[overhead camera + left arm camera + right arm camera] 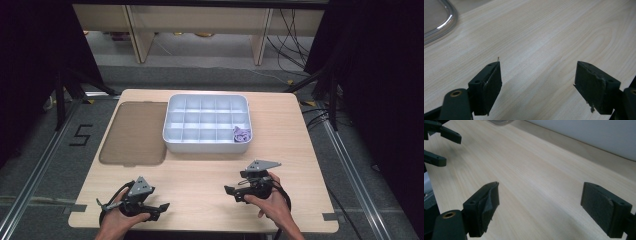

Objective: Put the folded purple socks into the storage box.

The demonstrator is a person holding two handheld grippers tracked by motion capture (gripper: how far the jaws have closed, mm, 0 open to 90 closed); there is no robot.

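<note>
- Near the front edge of the pale wooden table point(200, 180), both grippers sit low, holding nothing.
- Left gripper point(131, 205): jaws spread wide over bare wood.
- Right gripper point(239, 183): wide apart too.
- Farther back, a white plastic divided tray point(172, 125) has a purple crumpled thing point(242, 133) in its near right corner compartment.
- Just left of it lies a brownish see-through lid point(134, 134).

both grippers point(135, 205) point(239, 190) wide open
</note>
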